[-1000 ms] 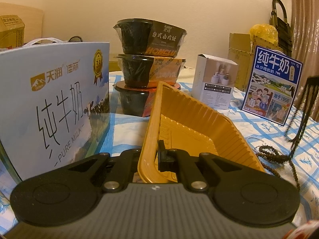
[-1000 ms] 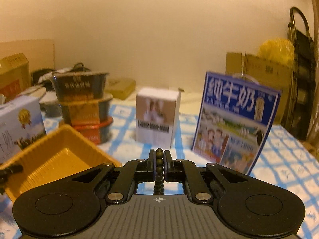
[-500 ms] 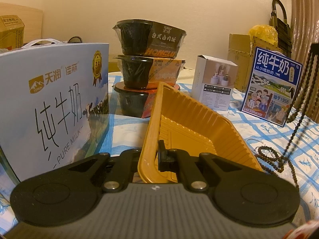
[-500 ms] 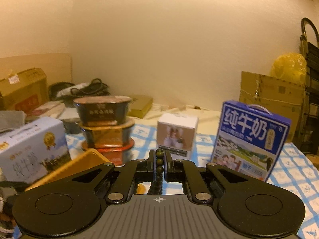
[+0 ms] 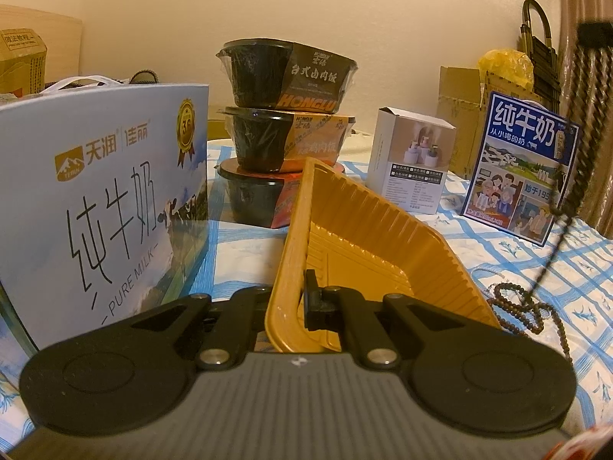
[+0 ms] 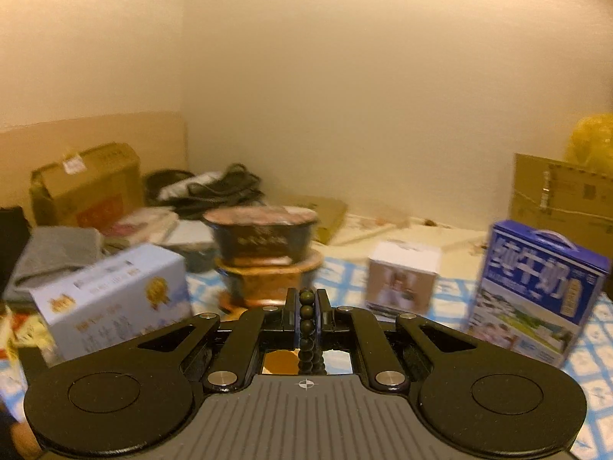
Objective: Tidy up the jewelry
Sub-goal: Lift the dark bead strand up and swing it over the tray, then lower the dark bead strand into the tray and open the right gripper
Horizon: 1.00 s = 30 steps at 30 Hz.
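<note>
The pale milk carton (image 5: 103, 199) reads "天润", "纯牛奶", "PURE MILK" and "36" on its gold seal, the top bowl (image 5: 287, 74) reads "HONGLU", and the blue carton (image 5: 523, 168) reads "纯牛奶"

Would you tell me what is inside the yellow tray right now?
The yellow tray, tilted and clamped at its rim by the left gripper, shows only bare ribbed floor. The beads lie beside it on the cloth. The gripper hides its near corner.

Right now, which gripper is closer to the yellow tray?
Left. The left gripper is shut on the yellow tray's near rim, tilting it up. The right gripper is raised off to the tray's right, holding the bead necklace.
</note>
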{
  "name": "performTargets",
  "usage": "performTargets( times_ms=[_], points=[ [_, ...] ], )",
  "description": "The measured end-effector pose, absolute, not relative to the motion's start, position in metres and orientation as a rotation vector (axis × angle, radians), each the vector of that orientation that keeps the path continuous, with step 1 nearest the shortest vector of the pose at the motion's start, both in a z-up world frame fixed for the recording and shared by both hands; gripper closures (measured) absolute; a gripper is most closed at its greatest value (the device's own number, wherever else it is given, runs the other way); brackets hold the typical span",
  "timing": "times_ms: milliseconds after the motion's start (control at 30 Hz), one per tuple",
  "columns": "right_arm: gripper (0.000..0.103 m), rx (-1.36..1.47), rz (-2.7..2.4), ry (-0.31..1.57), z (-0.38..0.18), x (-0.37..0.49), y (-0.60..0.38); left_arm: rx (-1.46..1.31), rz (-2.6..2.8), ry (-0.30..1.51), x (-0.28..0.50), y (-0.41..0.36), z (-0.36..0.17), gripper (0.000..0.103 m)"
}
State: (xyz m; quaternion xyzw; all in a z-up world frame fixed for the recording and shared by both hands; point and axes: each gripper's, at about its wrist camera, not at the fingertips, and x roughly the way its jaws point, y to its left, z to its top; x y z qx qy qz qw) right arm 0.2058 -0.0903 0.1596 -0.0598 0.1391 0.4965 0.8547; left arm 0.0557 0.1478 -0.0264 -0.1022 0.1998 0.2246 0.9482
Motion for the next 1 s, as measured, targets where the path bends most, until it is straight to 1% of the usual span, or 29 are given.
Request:
performTargets(
  times_ms=[300, 467, 633, 833, 1000],
  points=[
    [0.096, -0.034, 1.194, 0.321, 0.158, 0.186, -0.034, -0.222, 0.461, 0.407, 0.054, 0.147, -0.028, 0.098],
    [0.096, -0.01, 1.242, 0.349, 0.148, 0.179, -0.006, -0.228, 0.46, 0.405, 0.054, 0.148, -0.028, 0.098],
    [0.096, -0.014, 1.225, 0.473, 0.113, 0.187, 0.009, -0.235, 0.456, 0.402, 0.053, 0.149, -0.029, 0.098],
    [0.096, -0.02, 1.186, 0.647, 0.056, 0.201, 0.009, -0.241, 0.456, 0.398, 0.052, 0.149, -0.029, 0.098],
    [0.096, -0.04, 1.139, 0.735, 0.022, 0.211, 0.006, -0.242, 0.456, 0.398, 0.051, 0.149, -0.029, 0.098]
  ],
)
